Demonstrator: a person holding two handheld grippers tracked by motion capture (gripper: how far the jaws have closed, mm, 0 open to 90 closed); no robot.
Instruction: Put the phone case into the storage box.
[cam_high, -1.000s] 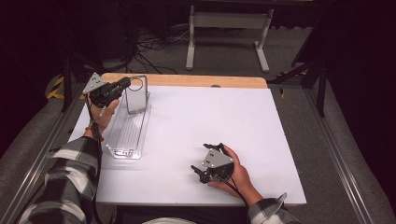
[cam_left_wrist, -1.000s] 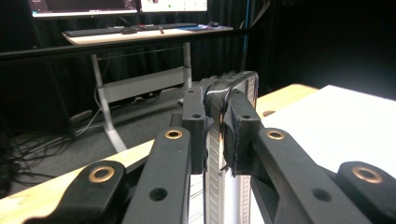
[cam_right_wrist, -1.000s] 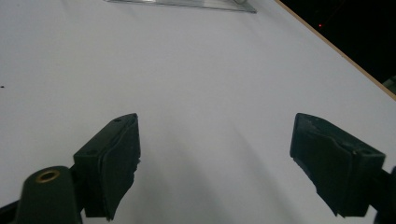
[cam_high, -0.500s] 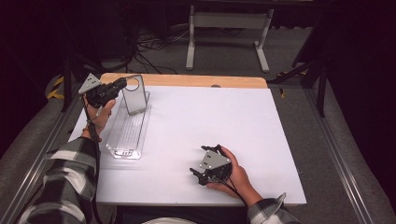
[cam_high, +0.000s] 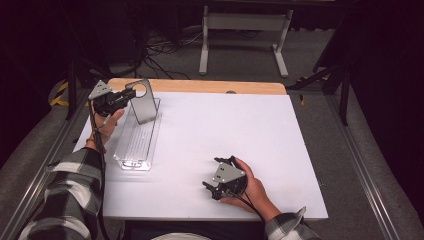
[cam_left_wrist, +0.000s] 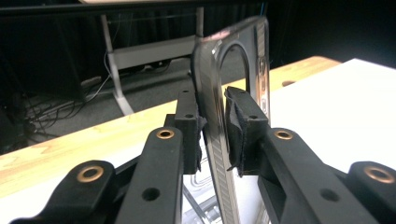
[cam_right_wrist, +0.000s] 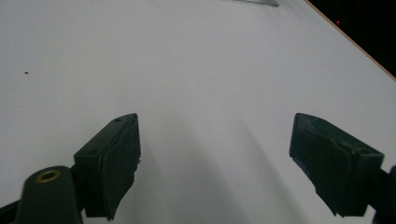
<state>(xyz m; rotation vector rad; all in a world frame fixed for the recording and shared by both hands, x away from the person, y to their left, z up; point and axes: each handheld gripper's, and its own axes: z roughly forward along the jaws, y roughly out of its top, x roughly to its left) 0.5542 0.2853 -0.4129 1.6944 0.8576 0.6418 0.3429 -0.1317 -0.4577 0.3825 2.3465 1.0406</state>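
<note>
My left gripper (cam_high: 131, 93) has its fingers (cam_left_wrist: 189, 133) clamped on the edge of a clear plastic lid (cam_high: 142, 102), which stands nearly upright at the far end of the clear tray (cam_high: 136, 145) on the left side of the desk (cam_high: 280, 130); I judge the step in hand is lifting or swinging that lid off the tray. My right gripper (cam_high: 216, 187) rests low near the front of the desk, well apart from the tray, its fingers (cam_right_wrist: 114, 163) spread wide on nothing. Next I would carry the lid clear without dragging the tray, and perhaps bring the right gripper over to steady it.
</note>
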